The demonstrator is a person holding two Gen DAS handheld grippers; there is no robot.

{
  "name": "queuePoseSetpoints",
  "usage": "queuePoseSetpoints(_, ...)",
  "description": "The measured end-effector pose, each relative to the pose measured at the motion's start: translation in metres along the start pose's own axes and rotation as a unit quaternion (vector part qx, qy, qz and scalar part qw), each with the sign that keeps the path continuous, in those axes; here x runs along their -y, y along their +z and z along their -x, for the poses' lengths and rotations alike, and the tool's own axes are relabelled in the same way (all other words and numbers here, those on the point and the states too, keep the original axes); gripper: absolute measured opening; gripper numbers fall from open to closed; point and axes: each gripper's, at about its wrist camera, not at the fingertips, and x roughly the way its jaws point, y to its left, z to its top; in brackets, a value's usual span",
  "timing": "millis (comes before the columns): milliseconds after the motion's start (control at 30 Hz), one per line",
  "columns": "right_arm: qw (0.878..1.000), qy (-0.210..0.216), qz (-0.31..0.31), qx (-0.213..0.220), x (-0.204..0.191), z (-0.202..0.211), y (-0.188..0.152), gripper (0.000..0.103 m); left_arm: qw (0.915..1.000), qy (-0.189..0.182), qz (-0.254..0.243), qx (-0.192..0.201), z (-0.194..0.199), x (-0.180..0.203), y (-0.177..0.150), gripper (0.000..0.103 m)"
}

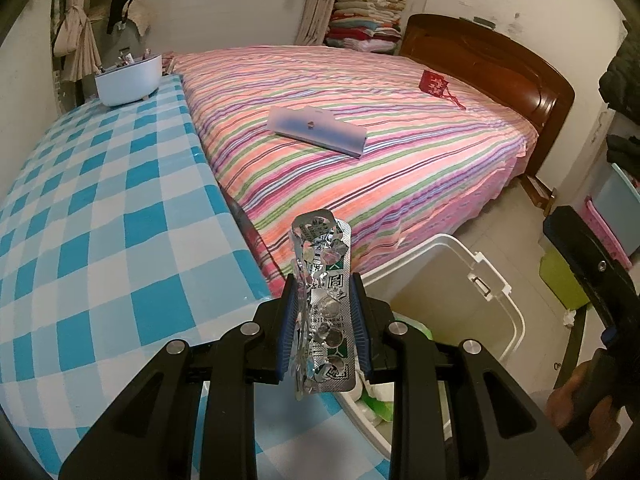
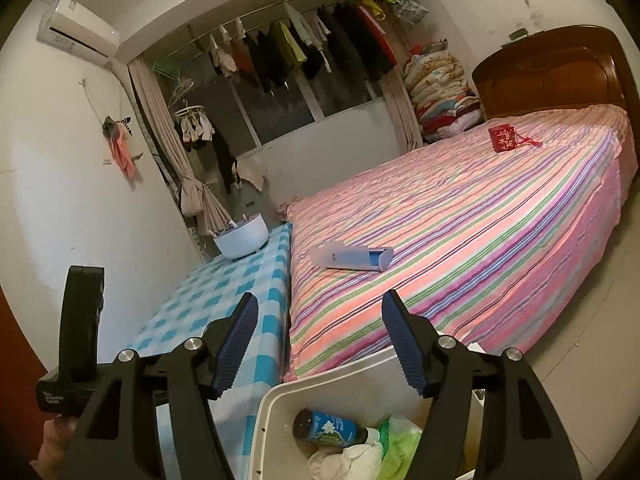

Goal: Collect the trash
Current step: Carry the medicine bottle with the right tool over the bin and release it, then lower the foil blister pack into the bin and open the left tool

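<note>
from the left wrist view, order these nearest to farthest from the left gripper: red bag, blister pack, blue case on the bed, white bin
1. blister pack, clamped between the left gripper fingers
2. white bin, just below right
3. blue case, mid-bed
4. red bag, far side by the headboard

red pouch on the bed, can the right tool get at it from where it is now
Probably not without moving. The red pouch lies far up the striped bed near the headboard, while the right tool hangs open over the white bin at the bed's foot. Nothing blocks the way; it is just far.
</note>
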Motion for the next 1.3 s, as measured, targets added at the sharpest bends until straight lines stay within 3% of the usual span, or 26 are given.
queuePoseSetpoints(867,0.998,-0.017,-0.030,0.056,0.013,0.022,0.009,0.063,0.9976,-0.048,-0.050,0.003,-0.003,0.053,-0.007,0.027)
queuePoseSetpoints(900,0.998,-0.017,-0.031,0.058,0.013,0.024,0.010,0.063,0.9974,-0.049,-0.054,0.004,-0.002,0.056,-0.008,0.034)
queuePoseSetpoints(933,0.998,-0.018,-0.031,0.059,0.013,0.024,0.010,0.063,0.9971,-0.050,-0.058,0.004,-0.003,0.060,-0.009,0.053)
queuePoseSetpoints(1000,0.998,-0.019,-0.032,0.060,0.013,0.025,0.010,0.063,0.9969,-0.048,-0.061,0.008,-0.002,0.063,-0.011,0.079)
queuePoseSetpoints(1133,0.997,-0.023,-0.035,0.070,0.015,0.030,0.009,0.063,0.9966,-0.017,-0.062,0.052,0.011,0.068,-0.013,0.085)
queuePoseSetpoints(1300,0.996,-0.035,-0.045,0.071,0.019,0.034,0.010,0.063,0.9963,0.025,-0.054,0.062,0.020,0.064,-0.019,0.087)
